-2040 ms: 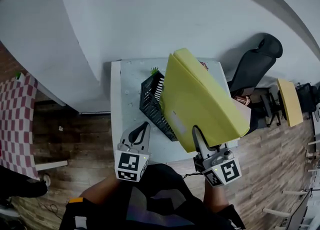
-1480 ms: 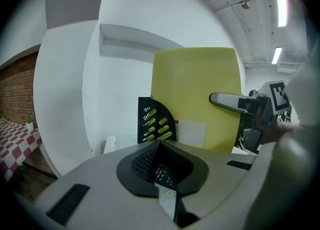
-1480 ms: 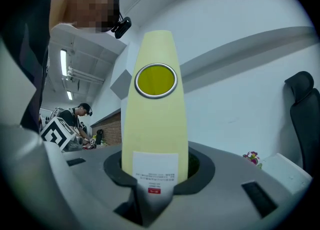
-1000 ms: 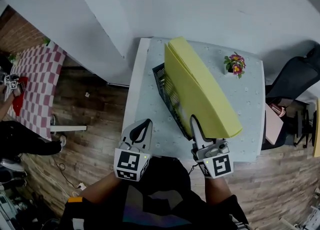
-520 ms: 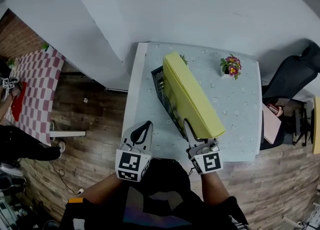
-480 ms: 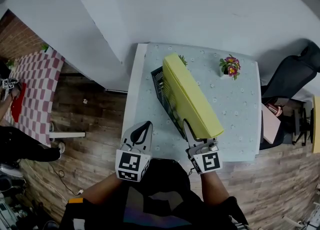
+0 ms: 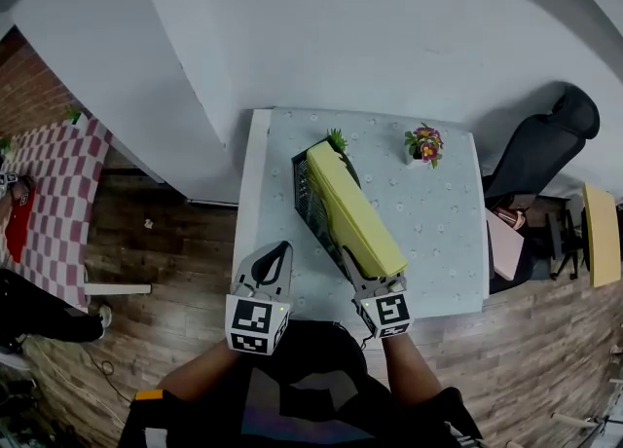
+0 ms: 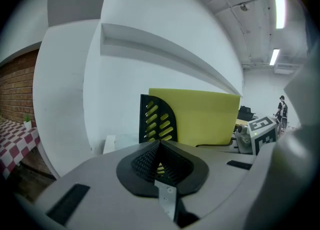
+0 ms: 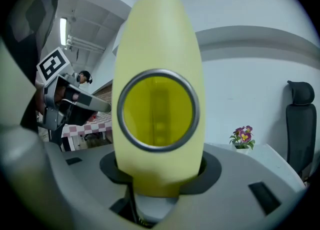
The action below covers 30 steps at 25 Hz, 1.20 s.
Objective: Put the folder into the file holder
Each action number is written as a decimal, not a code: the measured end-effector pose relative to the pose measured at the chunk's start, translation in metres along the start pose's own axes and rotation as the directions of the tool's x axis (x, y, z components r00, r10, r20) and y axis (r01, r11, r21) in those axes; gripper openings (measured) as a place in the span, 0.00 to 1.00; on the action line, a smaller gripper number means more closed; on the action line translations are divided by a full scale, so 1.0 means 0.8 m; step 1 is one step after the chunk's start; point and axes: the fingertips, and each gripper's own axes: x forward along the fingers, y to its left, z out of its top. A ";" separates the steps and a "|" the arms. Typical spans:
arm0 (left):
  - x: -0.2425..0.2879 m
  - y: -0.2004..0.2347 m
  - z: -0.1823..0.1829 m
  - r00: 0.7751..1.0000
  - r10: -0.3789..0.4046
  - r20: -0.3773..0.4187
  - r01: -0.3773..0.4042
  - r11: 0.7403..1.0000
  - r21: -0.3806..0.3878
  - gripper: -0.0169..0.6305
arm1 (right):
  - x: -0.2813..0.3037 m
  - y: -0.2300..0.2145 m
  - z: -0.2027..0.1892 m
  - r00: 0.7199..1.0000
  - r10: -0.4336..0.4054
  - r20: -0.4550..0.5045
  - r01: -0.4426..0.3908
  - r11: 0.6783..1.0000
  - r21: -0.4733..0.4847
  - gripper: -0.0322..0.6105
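Note:
A thick yellow folder (image 7: 356,214) stands on edge inside the black mesh file holder (image 7: 303,183) on the pale table (image 7: 438,232). My right gripper (image 7: 358,271) is at the folder's near end. Its jaws are opening, with the folder's ringed spine (image 9: 159,104) between them and dark gaps at both sides. My left gripper (image 7: 282,246) hovers shut and empty over the table's near left edge, left of the holder. In the left gripper view the folder (image 8: 200,116) rises behind the holder's slotted end wall (image 8: 157,119).
A pot of pink flowers (image 7: 424,144) and a small green plant (image 7: 336,137) stand at the table's far side. A black chair (image 7: 540,144) is at the right, a checkered table (image 7: 49,203) at the left. A white wall runs behind.
The folder has come down from a tilt above the holder to standing inside it. My right gripper went down with it and drew back to its near end. The left gripper stayed put.

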 end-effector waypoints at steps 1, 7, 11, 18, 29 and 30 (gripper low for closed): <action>-0.001 0.001 0.002 1.000 -0.005 0.009 0.005 1.000 0.001 0.03 | 0.000 0.002 -0.001 1.000 -0.003 -0.011 0.003 1.000 -0.003 0.39; -0.010 0.009 0.012 0.997 -0.042 0.064 0.041 0.999 0.012 0.03 | -0.013 -0.004 0.001 0.996 -0.081 -0.046 0.082 0.997 0.008 0.41; -0.019 0.015 0.007 0.994 -0.075 0.074 0.075 0.997 0.007 0.03 | -0.033 0.000 0.007 0.986 -0.159 -0.057 0.162 0.986 0.044 0.43; -0.026 0.004 0.002 0.980 -0.180 0.087 0.178 0.984 0.030 0.03 | -0.099 0.006 0.020 0.934 -0.353 -0.060 0.358 0.922 0.147 0.43; -0.040 -0.025 -0.018 0.945 -0.324 0.051 0.319 0.944 0.087 0.03 | -0.155 0.056 0.040 0.851 -0.520 -0.068 0.522 0.826 0.212 0.27; -0.042 -0.027 -0.020 0.941 -0.334 0.049 0.329 0.940 0.090 0.03 | -0.156 0.062 0.039 0.847 -0.528 -0.070 0.530 0.823 0.206 0.24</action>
